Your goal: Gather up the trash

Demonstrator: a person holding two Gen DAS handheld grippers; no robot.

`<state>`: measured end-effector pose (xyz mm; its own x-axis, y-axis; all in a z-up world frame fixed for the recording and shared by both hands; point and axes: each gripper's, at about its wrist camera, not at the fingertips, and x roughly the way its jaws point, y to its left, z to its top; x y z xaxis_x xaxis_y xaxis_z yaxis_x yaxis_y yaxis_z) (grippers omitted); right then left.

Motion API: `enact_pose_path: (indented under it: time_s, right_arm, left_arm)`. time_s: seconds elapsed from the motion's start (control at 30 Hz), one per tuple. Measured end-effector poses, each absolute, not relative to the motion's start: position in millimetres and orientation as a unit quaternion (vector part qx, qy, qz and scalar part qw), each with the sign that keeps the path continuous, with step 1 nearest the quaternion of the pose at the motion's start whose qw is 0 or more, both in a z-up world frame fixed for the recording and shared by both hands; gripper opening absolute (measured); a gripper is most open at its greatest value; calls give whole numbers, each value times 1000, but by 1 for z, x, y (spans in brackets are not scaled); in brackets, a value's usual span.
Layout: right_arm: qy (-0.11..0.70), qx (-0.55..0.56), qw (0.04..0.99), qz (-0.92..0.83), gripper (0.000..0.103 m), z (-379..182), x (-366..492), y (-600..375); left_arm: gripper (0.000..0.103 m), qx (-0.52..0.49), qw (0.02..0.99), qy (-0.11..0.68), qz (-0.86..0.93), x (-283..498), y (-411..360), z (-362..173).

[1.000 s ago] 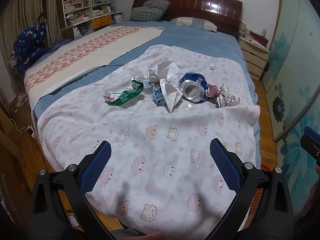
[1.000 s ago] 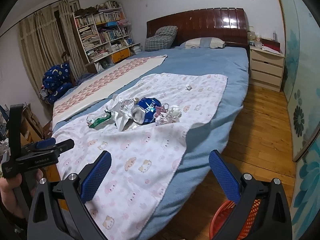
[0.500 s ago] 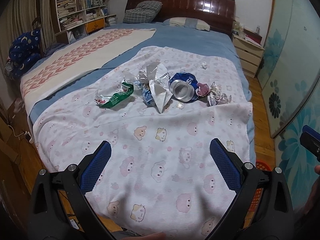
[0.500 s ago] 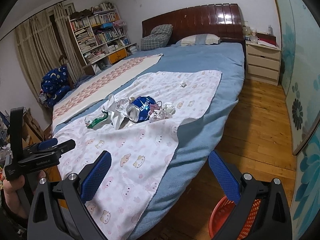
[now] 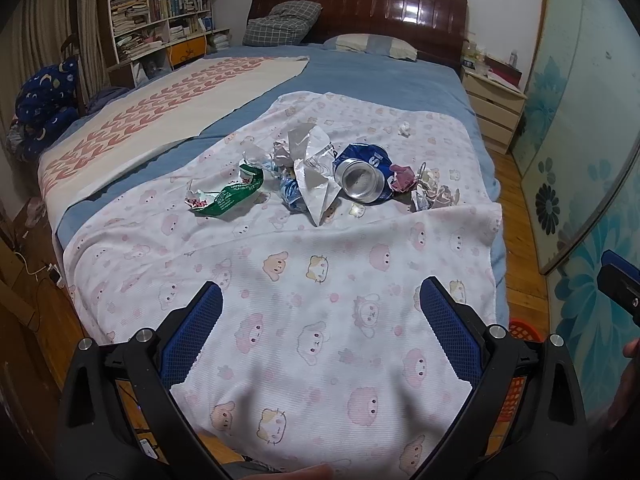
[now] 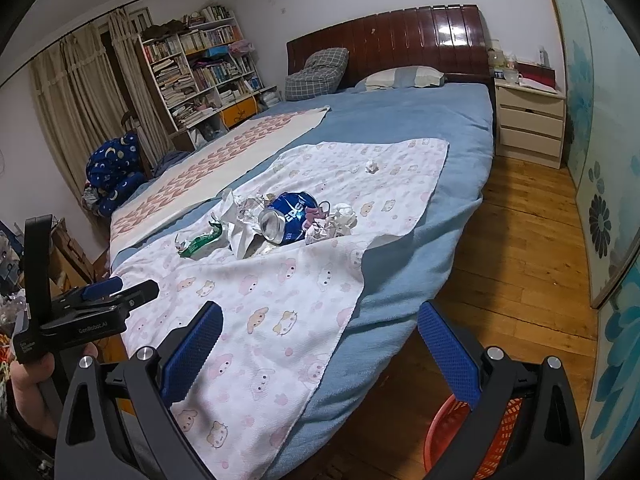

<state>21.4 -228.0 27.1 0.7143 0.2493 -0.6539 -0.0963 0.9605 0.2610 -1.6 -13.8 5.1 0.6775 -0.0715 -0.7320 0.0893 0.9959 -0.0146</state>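
A heap of trash lies on a white cartoon-print blanket (image 5: pixel 320 320) on the bed: a crushed blue can (image 5: pixel 362 174) (image 6: pixel 286 218), a green wrapper (image 5: pixel 230 196) (image 6: pixel 200 242), silver foil and white paper (image 5: pixel 312 168), crumpled wrappers (image 5: pixel 424 188) (image 6: pixel 332 224), and a small white wad (image 5: pixel 405 129) (image 6: pixel 372 166) farther back. My left gripper (image 5: pixel 320 324) hovers open over the blanket, well short of the heap. My right gripper (image 6: pixel 320 340) is open at the bed's right edge, empty. An orange basket (image 6: pixel 448 436) (image 5: pixel 524 326) stands on the floor under it.
A bookshelf (image 6: pixel 200 72) and curtains stand at the left, a nightstand (image 6: pixel 528 120) at the bed's far right, and floral sliding doors (image 6: pixel 608 200) along the right wall. Wooden floor (image 6: pixel 512 260) lies between bed and doors. A hand holds the left gripper's body (image 6: pixel 80 320).
Both grippers have pulled back and risen slightly, so the trash heap looks a little farther and more of the floor and basket shows. Both stay open.
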Motion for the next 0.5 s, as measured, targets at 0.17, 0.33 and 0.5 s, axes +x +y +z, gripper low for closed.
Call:
enact_pose_path:
  time_s: [0.17, 0.33, 0.5]
  right_arm:
    - [367, 106, 919, 95, 96, 28, 23, -224]
    - [369, 105, 918, 99, 96, 27, 25, -220]
    - [371, 100, 916, 111, 95, 27, 38, -211]
  left_arm:
    - [98, 11, 916, 399, -43, -2, -14, 5]
    - [98, 11, 915, 400, -43, -2, -14, 5]
    - [98, 8, 913, 405, -42, 0, -13, 4]
